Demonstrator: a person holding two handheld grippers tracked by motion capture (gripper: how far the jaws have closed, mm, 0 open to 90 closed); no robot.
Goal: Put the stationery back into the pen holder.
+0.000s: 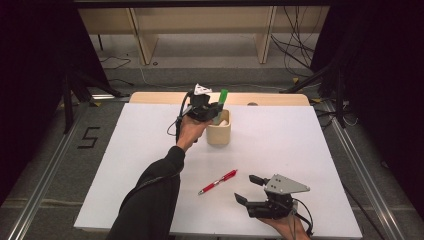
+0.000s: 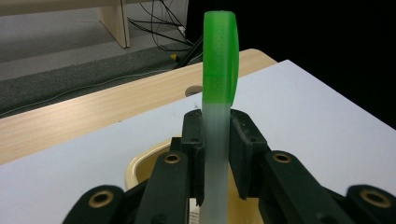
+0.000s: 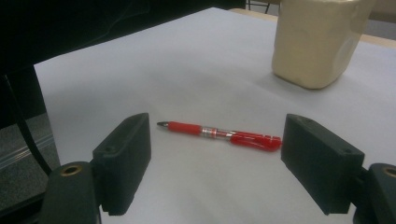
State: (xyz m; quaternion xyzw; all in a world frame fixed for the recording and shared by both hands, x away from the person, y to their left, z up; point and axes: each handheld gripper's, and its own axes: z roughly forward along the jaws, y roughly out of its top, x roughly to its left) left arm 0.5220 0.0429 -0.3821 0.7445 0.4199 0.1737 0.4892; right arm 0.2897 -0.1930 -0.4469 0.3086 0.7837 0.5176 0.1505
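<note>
One green marker (image 2: 219, 70) clamped in left claw (image 2: 217, 154), above cup (image 1: 219, 131)

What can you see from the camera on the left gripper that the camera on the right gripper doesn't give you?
Left gripper view: the left gripper clamped on an upright marker, green on top and whitish below, held over the cup's open rim, with a wooden strip along the table's far edge.

Right gripper view: the right gripper, its jaws wide apart with nothing between them, and a red pen lying flat just beyond them.

Shared: the white table top and the cream cup, seen there from the side.
</note>
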